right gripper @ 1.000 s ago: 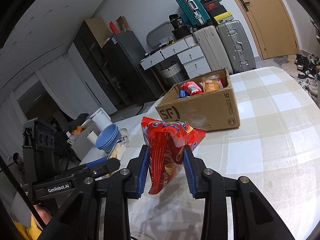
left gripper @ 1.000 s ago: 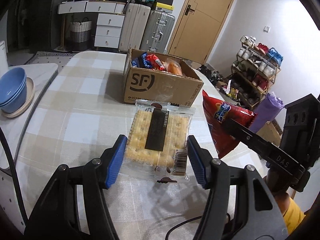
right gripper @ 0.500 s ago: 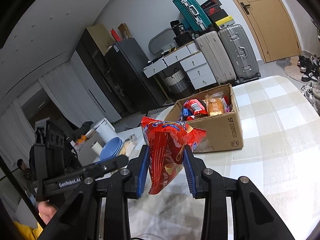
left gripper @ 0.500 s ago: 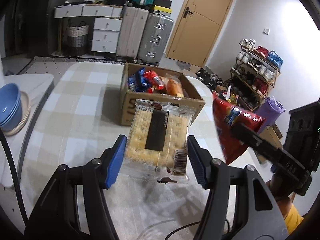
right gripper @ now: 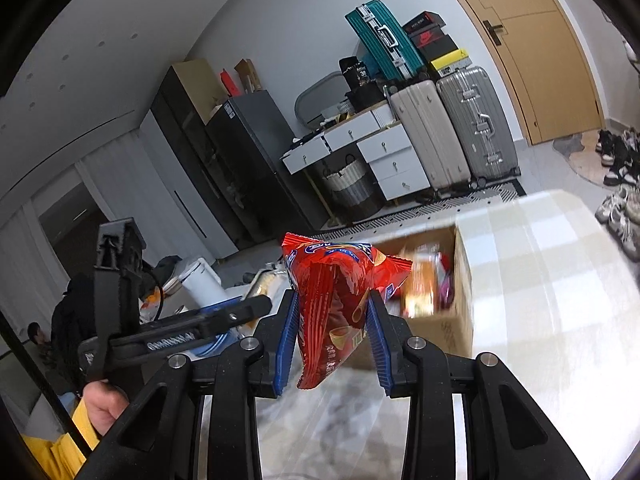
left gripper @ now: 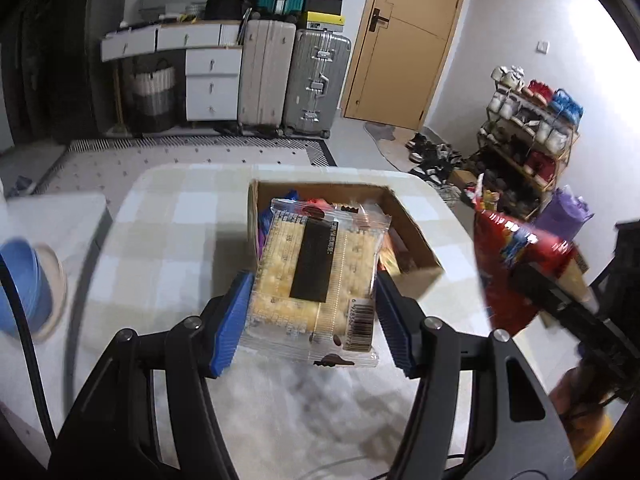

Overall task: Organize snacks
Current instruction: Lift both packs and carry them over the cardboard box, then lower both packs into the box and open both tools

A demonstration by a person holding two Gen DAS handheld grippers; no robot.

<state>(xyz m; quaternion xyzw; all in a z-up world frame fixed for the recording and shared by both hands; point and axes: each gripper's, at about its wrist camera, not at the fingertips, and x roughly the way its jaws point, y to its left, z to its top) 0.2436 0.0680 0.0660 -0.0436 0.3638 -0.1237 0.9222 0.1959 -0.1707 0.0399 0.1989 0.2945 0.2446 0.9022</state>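
Observation:
My left gripper [left gripper: 312, 316] is shut on a clear pack of crackers [left gripper: 316, 276] with a black label, held in the air over the near edge of the open cardboard box [left gripper: 416, 236]. My right gripper [right gripper: 332, 340] is shut on a red chip bag [right gripper: 340, 304], held up just short of the same box [right gripper: 460, 280]. The box holds several snack packs. The chip bag also shows at the right of the left wrist view [left gripper: 516, 272]. The left gripper's body shows at the left of the right wrist view [right gripper: 176, 332].
The box stands on a table with a beige checked cloth [left gripper: 168, 248]. Blue bowls [left gripper: 24, 280] sit on a white side surface at the left. Suitcases [left gripper: 316, 80], drawers, a door and a shoe rack [left gripper: 532, 136] stand beyond the table.
Both grippers have lifted and moved forward toward the box with their snacks. The box now appears closer and seen more from above. Both grips are unchanged.

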